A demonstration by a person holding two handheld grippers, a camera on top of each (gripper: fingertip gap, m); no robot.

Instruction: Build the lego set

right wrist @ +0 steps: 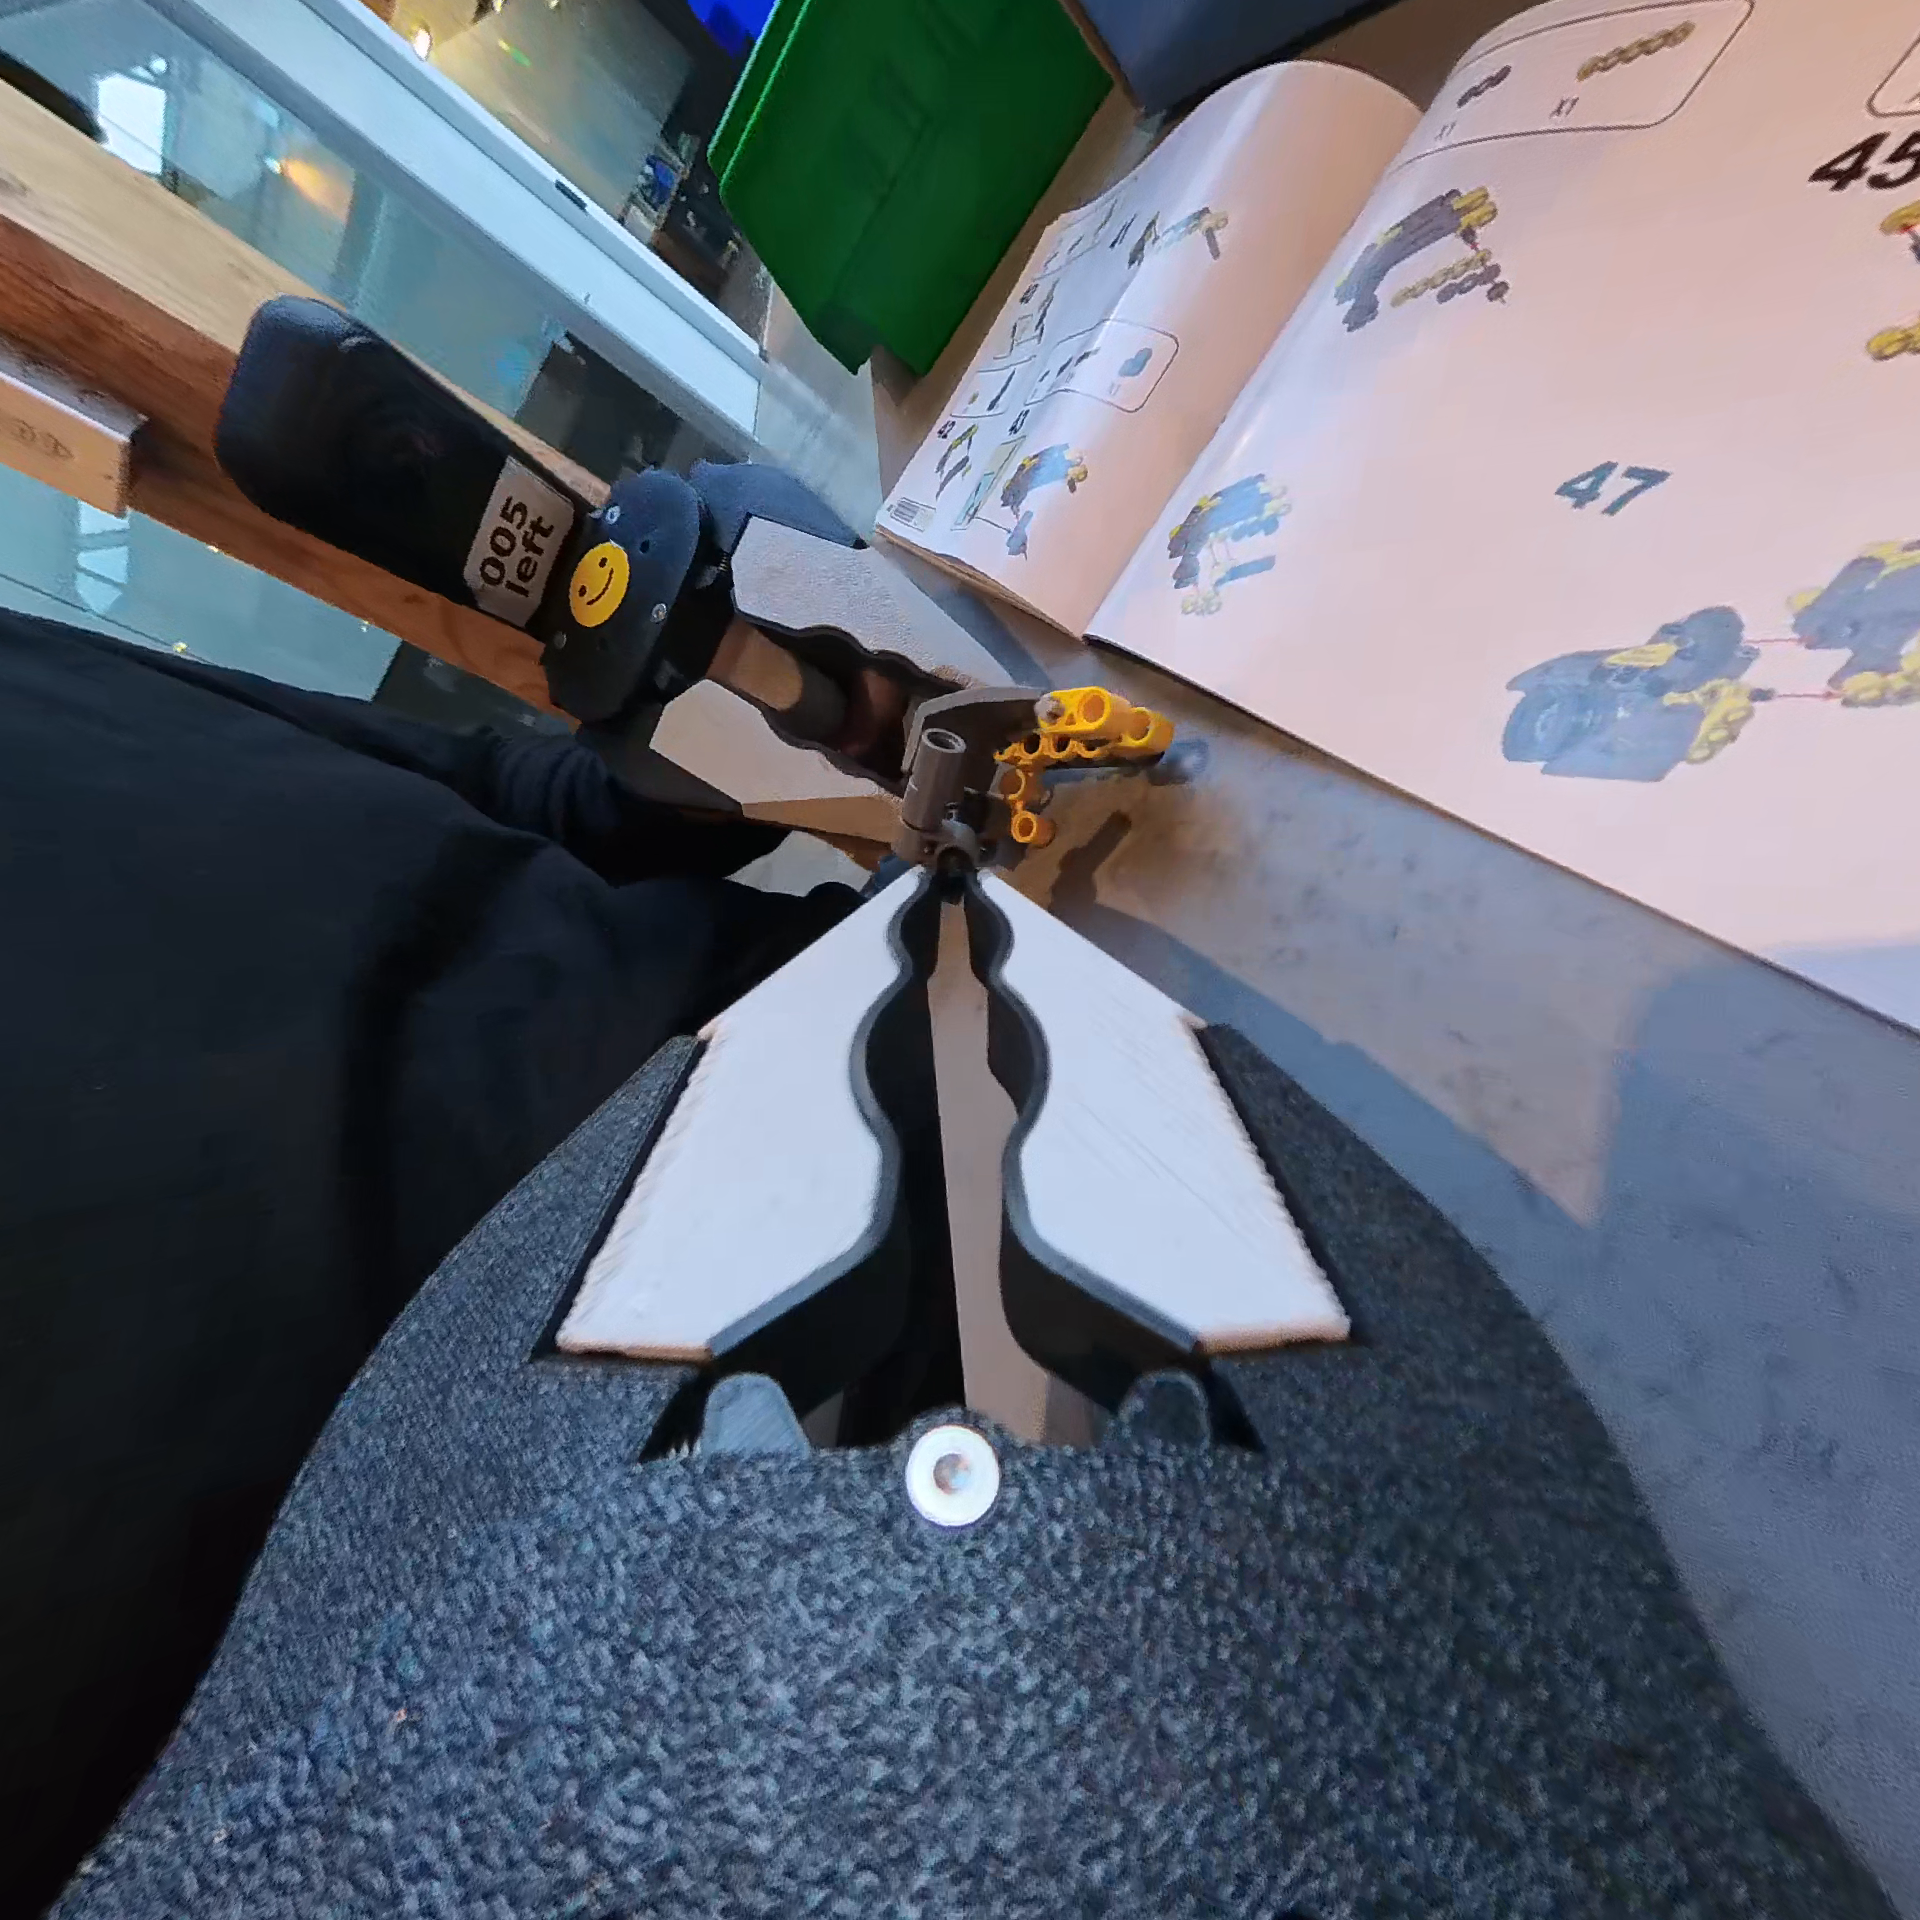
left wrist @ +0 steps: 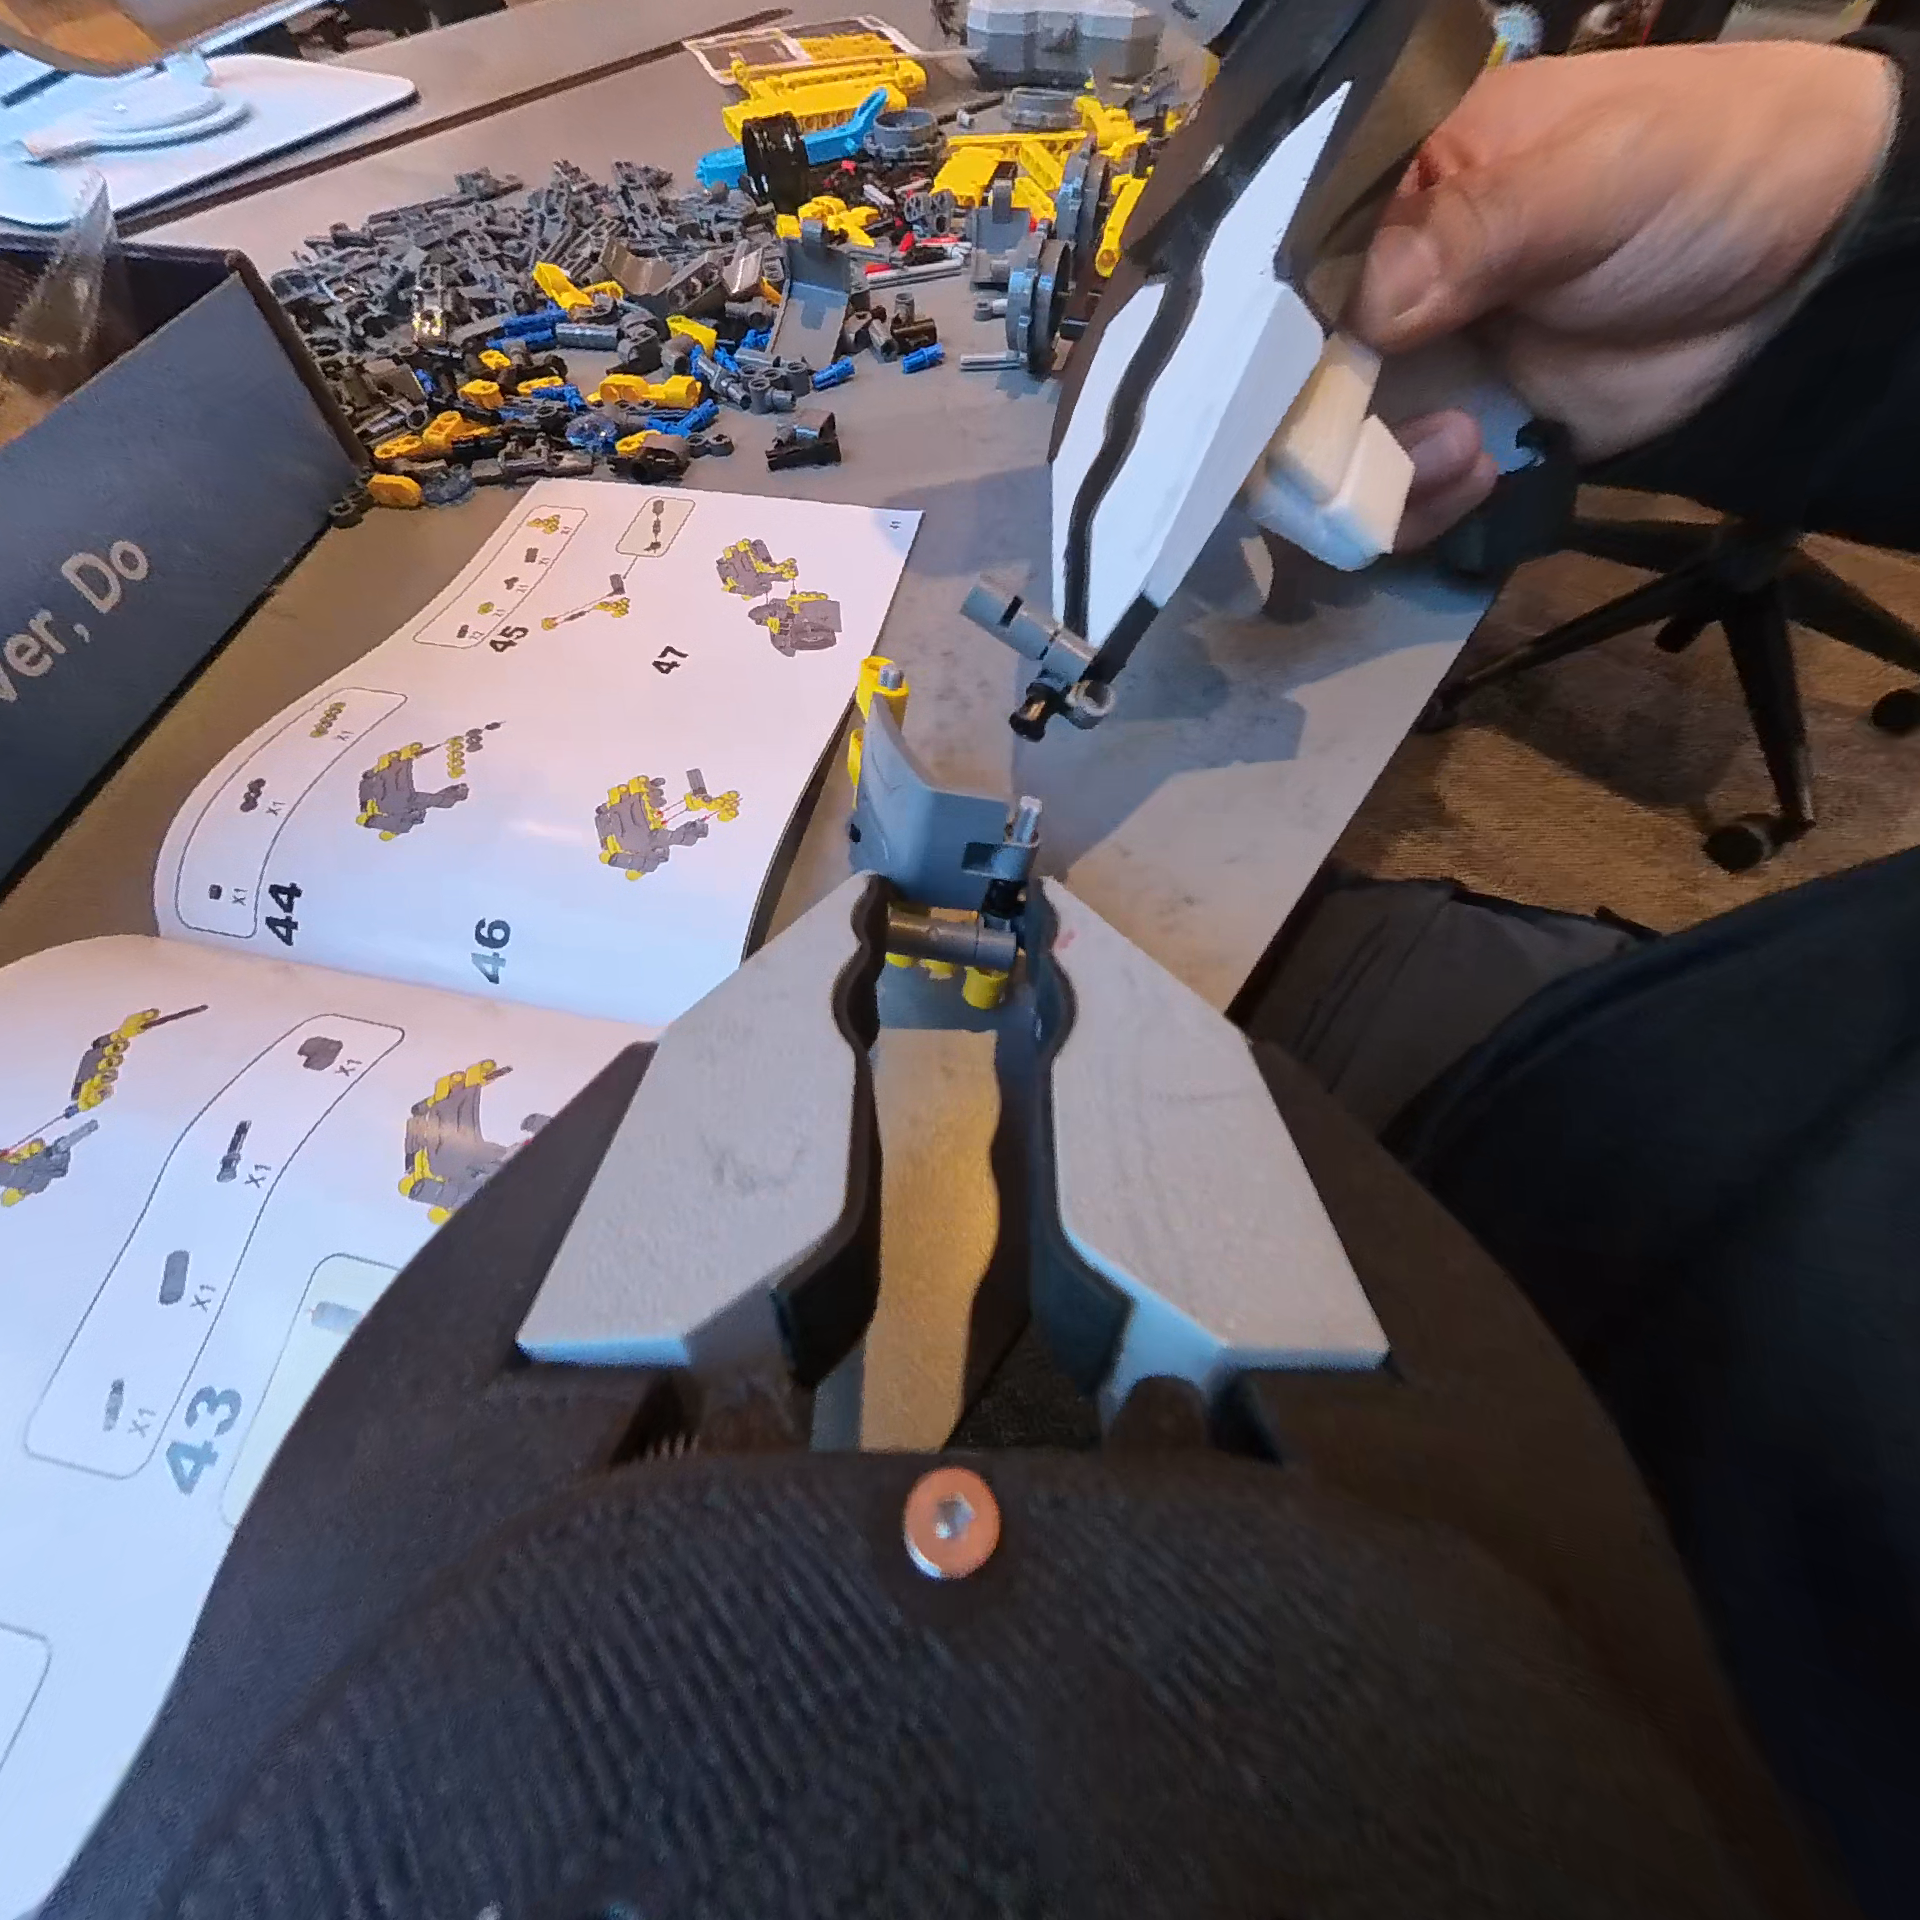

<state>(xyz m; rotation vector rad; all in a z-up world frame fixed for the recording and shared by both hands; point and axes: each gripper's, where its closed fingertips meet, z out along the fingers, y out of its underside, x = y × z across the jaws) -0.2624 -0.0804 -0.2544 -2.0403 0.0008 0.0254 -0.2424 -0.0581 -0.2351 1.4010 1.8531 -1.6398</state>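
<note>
My left gripper (left wrist: 951, 894) is shut on a grey and yellow brick assembly (left wrist: 925, 821), held just above the grey table (left wrist: 1195, 831) near its right edge. The assembly also shows in the right wrist view (right wrist: 1070, 738), with the left gripper (right wrist: 883, 748) behind it. My right gripper (right wrist: 943, 883) is shut on a small grey connector piece with a black pin (right wrist: 940, 805). In the left wrist view the right gripper (left wrist: 1091, 675) hangs down from a hand (left wrist: 1621, 229), holding that connector (left wrist: 1029, 634) a short way above the assembly, apart from it.
An open instruction booklet (left wrist: 540, 727) lies left of the assembly and also shows in the right wrist view (right wrist: 1455, 416). A heap of grey, blue and yellow bricks (left wrist: 582, 322) lies at the back. A dark box (left wrist: 156, 499) stands at left. An office chair (left wrist: 1745, 665) stands beyond the table edge.
</note>
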